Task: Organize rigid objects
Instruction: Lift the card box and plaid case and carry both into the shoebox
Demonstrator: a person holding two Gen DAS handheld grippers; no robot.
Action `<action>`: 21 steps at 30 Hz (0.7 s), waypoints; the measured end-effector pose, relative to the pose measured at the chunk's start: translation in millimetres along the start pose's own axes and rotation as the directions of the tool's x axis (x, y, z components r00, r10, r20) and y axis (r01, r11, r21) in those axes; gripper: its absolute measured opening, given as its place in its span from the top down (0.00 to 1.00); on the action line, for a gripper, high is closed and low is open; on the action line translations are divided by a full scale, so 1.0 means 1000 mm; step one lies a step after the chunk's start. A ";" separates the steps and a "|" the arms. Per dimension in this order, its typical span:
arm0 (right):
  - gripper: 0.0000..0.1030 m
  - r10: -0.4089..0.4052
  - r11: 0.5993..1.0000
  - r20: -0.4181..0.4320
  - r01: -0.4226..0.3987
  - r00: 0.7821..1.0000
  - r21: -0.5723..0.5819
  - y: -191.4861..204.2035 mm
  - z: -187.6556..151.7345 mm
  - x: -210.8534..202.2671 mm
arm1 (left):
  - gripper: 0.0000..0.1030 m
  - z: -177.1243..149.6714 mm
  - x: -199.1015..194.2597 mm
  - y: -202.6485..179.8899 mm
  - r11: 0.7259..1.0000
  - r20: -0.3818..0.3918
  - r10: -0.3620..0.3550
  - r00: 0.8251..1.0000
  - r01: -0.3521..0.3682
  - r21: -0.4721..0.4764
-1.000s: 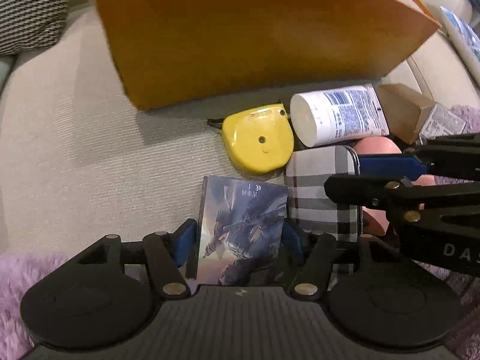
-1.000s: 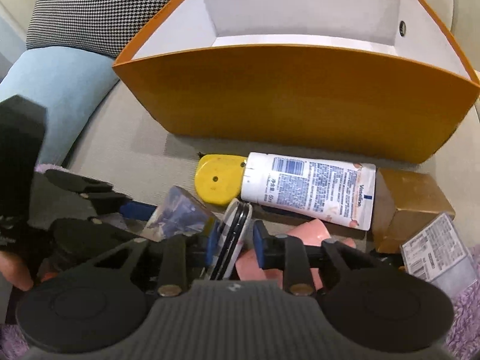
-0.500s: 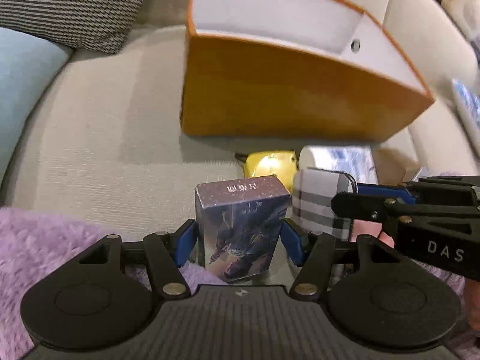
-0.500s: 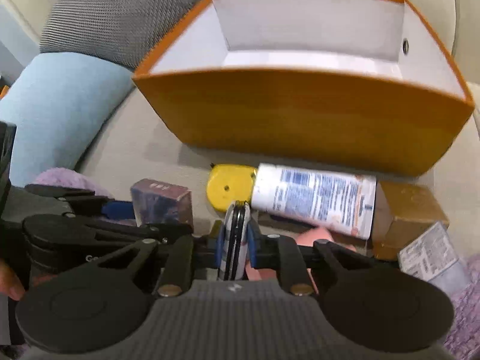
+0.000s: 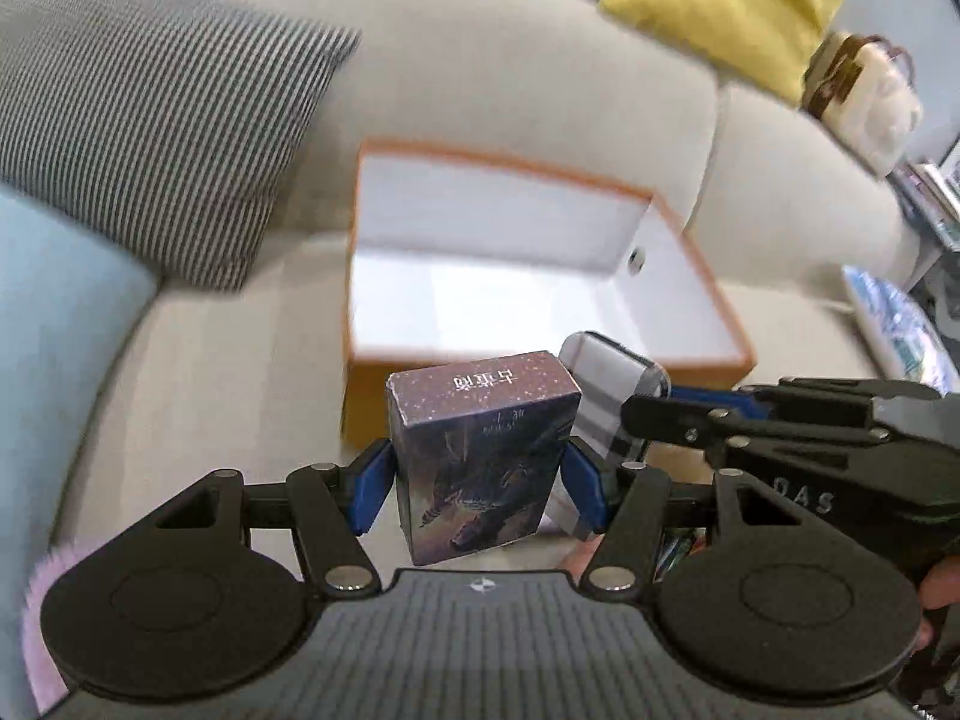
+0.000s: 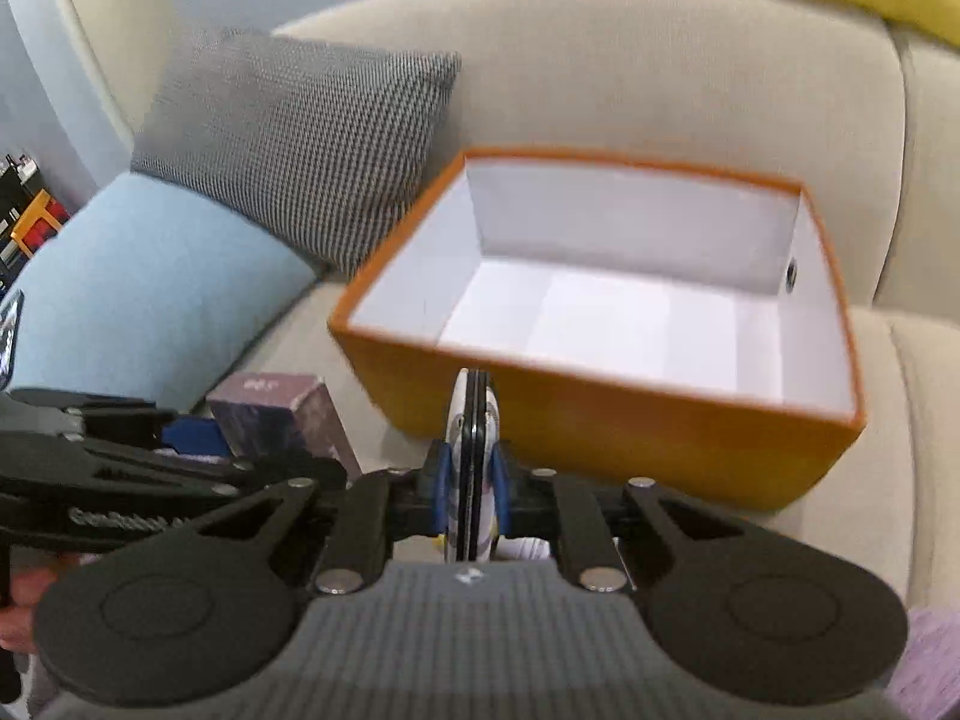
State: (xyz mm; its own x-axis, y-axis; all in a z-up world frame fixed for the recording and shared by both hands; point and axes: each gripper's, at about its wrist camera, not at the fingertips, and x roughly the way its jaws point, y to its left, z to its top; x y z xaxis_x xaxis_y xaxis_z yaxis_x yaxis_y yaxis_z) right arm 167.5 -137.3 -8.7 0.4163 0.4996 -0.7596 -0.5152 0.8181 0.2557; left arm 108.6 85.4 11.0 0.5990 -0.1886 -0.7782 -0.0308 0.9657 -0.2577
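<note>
An orange box (image 5: 366,396) with a white inside (image 6: 600,324) stands open on the beige sofa. My left gripper (image 5: 477,483) is shut on a dark purple card box (image 5: 480,456), held upright in the air in front of the orange box. My right gripper (image 6: 471,495) is shut on a thin plaid phone case (image 6: 471,420), seen edge-on; the same plaid case (image 5: 612,396) shows flat in the left wrist view, just right of the card box. The card box (image 6: 282,414) shows at lower left of the right wrist view.
A striped grey cushion (image 5: 156,120) and a light blue cushion (image 6: 138,288) lie left of the orange box. A yellow cushion (image 5: 720,6) sits on the sofa back. Purple fluffy fabric (image 5: 42,618) lies at the near edge. A person's fingers (image 6: 24,594) hold the left tool.
Both grippers rose from the sofa seat with their objects, the right one closing on the plaid case. The loose items below left the view, and the orange box's inside now shows.
</note>
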 end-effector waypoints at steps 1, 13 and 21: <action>0.86 -0.003 1.000 0.019 0.003 1.000 -0.003 -0.001 0.006 -0.004 | 0.32 0.008 -0.001 -0.004 1.000 0.011 -0.010 1.000 0.010 0.006; 0.86 -0.057 0.998 0.187 0.051 0.981 0.037 -0.040 0.088 -0.034 | 0.32 0.105 0.032 -0.034 0.994 0.058 -0.020 0.998 0.014 0.109; 0.86 -0.138 0.988 0.111 0.130 0.984 0.078 -0.082 0.110 0.016 | 0.32 0.117 0.119 -0.045 0.979 -0.106 0.060 0.993 -0.037 0.200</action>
State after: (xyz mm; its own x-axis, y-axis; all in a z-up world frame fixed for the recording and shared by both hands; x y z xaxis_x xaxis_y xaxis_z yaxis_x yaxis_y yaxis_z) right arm 298.9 -164.7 24.0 0.5637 0.4105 -0.7167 -0.3967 0.8957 0.2010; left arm 274.9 40.6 -2.6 0.5076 -0.1485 -0.8487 0.1072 0.9883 -0.1088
